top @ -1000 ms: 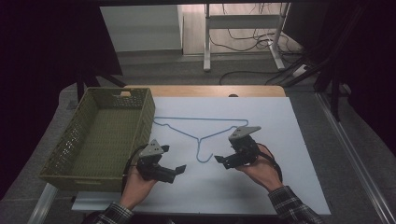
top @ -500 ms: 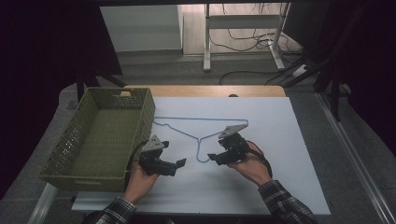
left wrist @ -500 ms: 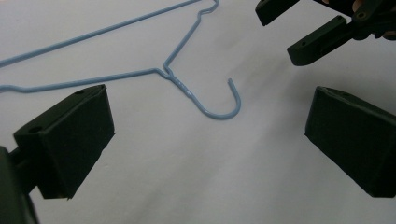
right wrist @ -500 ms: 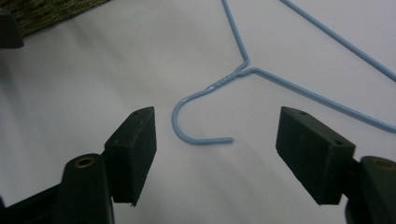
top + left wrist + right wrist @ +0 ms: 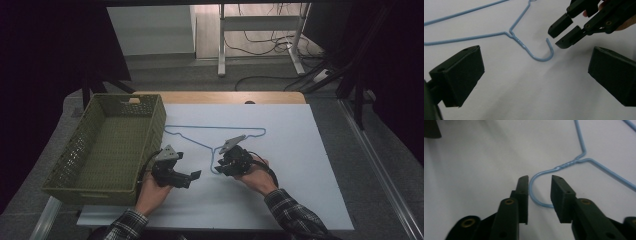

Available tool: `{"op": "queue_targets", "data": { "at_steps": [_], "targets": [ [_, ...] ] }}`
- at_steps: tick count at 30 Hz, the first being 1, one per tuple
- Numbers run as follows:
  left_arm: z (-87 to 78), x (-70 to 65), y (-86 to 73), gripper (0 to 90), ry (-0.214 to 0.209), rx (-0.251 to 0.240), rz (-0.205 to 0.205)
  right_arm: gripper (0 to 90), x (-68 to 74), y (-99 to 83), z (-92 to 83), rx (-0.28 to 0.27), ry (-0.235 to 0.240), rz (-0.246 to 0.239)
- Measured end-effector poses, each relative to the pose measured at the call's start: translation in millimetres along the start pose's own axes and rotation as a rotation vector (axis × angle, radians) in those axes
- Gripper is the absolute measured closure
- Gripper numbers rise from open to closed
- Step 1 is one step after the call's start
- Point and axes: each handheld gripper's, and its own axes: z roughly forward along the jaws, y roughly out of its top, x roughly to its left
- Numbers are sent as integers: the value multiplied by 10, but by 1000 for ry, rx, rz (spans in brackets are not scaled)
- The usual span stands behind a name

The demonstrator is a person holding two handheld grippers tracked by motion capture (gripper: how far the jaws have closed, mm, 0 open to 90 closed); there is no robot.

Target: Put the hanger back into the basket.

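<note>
Blue wire hanger (image 5: pixel 215 131) is laid flat on the white table (image 5: pixel 300 165), its hook framed by the parted right gripper (image 5: pixel 537 185). Spread wide, the left gripper (image 5: pixel 192 176) is held at its 9 o'clock.

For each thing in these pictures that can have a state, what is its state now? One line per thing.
Blue wire hanger: lying flat on the white board, not gripped.
Green basket: upright, empty.
Left hand-held gripper: jaws wide open, holding nothing.
Right hand-held gripper: jaws open, at the hanger's hook, not closed on it.
</note>
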Motion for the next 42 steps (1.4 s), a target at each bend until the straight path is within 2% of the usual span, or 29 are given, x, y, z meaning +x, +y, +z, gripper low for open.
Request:
{"op": "queue_targets", "data": {
  "at_steps": [11,18,25,29,35,37,42],
  "targets": [
    [25,-6,-21,6,15,12,-6,802,-8,-9,189,33,43,-49],
    [30,-10,-22,7,28,20,-8,824,-18,-24,287,68,48,-79],
    [37,-11,-27,11,39,30,-5,863,-27,-21,292,67,66,-85],
    [42,-14,-28,11,42,32,-7,867,-20,-8,281,60,63,-116],
    [48,-6,-27,19,58,39,-21,868,-7,49,173,33,60,-126],
    [46,-2,-27,19,54,38,-23,868,-6,55,161,29,61,-123],
    [61,-7,-37,45,40,70,-9,868,-12,78,109,10,60,-129]
  ]
}}
